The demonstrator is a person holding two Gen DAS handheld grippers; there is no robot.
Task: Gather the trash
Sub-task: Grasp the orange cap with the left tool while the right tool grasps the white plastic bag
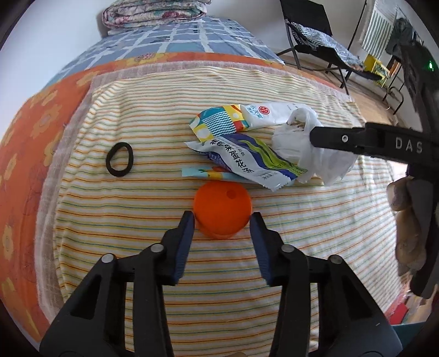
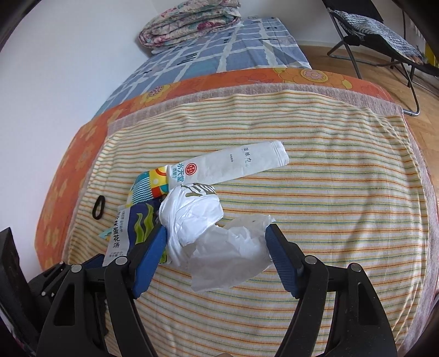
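Observation:
A round orange plastic lid (image 1: 222, 208) lies on the striped towel (image 1: 137, 219) in the left wrist view. My left gripper (image 1: 222, 218) has a blue pad against each side of it. Behind it lie a blue-green soup packet (image 1: 247, 159), a wavy-patterned packet (image 1: 216, 123), a white wipe packet (image 1: 271, 112) and a thin light-blue sachet (image 1: 197, 173). A crumpled white plastic bag (image 2: 197, 217) sits between the wide-apart fingers of my right gripper (image 2: 216, 233), whose pads lie at its edges without squeezing it. The same bag (image 1: 296, 153) lies under that gripper's black finger (image 1: 343, 138).
A black hair tie (image 1: 120, 159) lies on the towel to the left. The towel covers a bed with an orange floral sheet (image 2: 82, 153) and a folded quilt (image 2: 189, 19) at the far end. A folding chair (image 2: 384, 35) stands on the wooden floor to the right.

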